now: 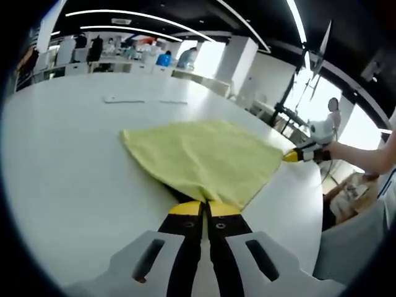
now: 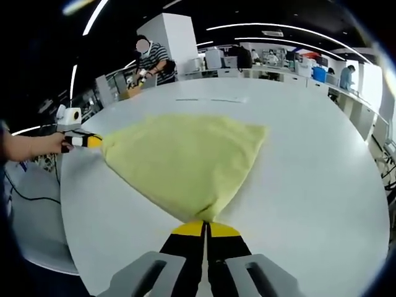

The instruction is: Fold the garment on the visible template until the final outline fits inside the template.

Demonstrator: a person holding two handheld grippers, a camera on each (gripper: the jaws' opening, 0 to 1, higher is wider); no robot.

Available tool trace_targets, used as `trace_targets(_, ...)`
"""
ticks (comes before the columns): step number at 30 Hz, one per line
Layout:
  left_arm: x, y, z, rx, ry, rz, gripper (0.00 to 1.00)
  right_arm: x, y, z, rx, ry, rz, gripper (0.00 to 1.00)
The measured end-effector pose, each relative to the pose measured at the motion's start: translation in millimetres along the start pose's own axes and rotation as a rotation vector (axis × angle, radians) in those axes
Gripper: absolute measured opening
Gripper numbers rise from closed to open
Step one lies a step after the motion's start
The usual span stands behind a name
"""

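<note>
The corner of the yellow garment (image 1: pixel 204 161) that your left tool (image 1: pixel 205 209) holds is hidden between its closed yellow tips, and the same is true for your right tool (image 2: pixel 205 229) in the right gripper view, where the cloth (image 2: pixel 185 164) narrows to a point and goes in between the shut tips. Each tool also appears small in the other view: the right tool (image 1: pixel 296 155) at the right corner of the cloth, the left tool (image 2: pixel 86 141) at the left corner, both closed on the fabric, but the tips are too small to see well. You hold the garment stretched between both tools, and its far part lies spread on the white surface (image 1: pixel 68 167). Two thin pale marks (image 1: pixel 143 100) lie on the surface beyond the cloth; I cannot tell what they are. The surface edge is cut off at your side. Behind is an open office with desks, white pillars, long ceiling lights, and a person in a striped shirt (image 2: pixel 153 62) at a far desk.
</note>
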State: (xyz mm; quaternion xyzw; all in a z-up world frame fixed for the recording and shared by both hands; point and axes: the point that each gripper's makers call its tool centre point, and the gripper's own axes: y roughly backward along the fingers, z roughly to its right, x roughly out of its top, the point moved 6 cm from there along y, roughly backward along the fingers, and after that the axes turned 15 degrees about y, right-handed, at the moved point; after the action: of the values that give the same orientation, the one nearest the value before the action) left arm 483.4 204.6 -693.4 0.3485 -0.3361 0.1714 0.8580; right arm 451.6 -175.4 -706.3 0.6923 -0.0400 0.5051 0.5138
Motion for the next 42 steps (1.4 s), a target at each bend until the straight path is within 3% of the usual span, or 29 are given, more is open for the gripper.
trace_targets(14, -0.6, 20, -9.6, 0.038, -0.048, -0.049, 0.0, -2.0, 9, 8, -0.027, 0.047, -0.035, 0.0)
trace_targets(18, -2.0, 22, -10.5, 0.049, -0.088, -0.076, 0.0, -1.9, 12, 12, -0.046, 0.055, -0.043, 0.0)
trace_targets(21, -5.1, 23, -12.6, 0.075, -0.162, -0.134, 0.0, -3.1, 12, 12, -0.05, 0.054, -0.049, 0.0)
trace_targets(29, -8.0, 19, -13.5, 0.086, -0.196, -0.143, 0.0, -8.7, 9, 9, -0.033, 0.067, -0.086, 0.0)
trace_targets(33, -8.4, 21, -11.9, 0.071, -0.189, -0.139, 0.01, -9.3, 8, 8, -0.027, 0.066, -0.09, 0.0)
trace_targets(37, -9.6, 21, -11.0, 0.043, -0.165, -0.134, 0.09, -9.8, 8, 9, -0.028, 0.062, -0.093, 0.0)
trace_targets(42, -14.5, 20, -11.1, 0.035, -0.162, -0.15, 0.09, -9.8, 7, 8, -0.028, 0.063, -0.096, 0.0)
